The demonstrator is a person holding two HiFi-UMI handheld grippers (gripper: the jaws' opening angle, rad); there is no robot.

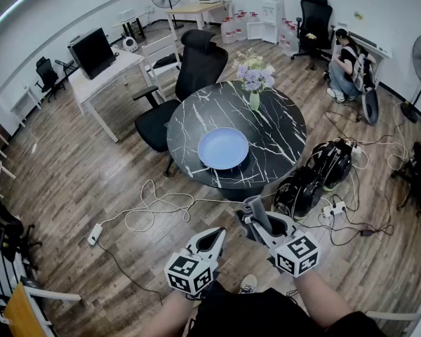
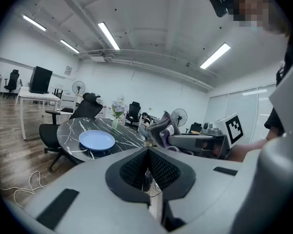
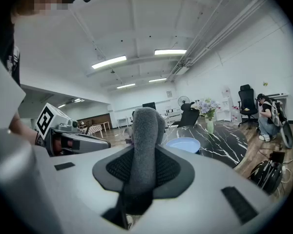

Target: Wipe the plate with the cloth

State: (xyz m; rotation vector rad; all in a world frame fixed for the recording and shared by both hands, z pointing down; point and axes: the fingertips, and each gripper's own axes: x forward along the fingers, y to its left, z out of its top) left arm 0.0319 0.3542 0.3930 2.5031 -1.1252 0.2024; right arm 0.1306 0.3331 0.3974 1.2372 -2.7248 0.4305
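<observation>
Cloth [image 3: 144, 130], grey and rolled, squeezed tight in the right gripper [image 1: 261, 227], close to the body. Left gripper [image 2: 147, 172] shut, nothing in it. No wiping yet; carrying step. Next, likely: walk over wires [image 1: 154, 203] on the floor, reach past the round table [image 1: 281, 135] edge to the blue plate [image 1: 223, 148]. Careful of the flower vase [image 1: 254, 98] just behind it.

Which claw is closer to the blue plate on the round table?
Right. The right claw, gripping the grey cloth, hangs in front of the marble table edge nearest the blue plate. The left claw, shut and empty, hangs further back, to its left.
</observation>
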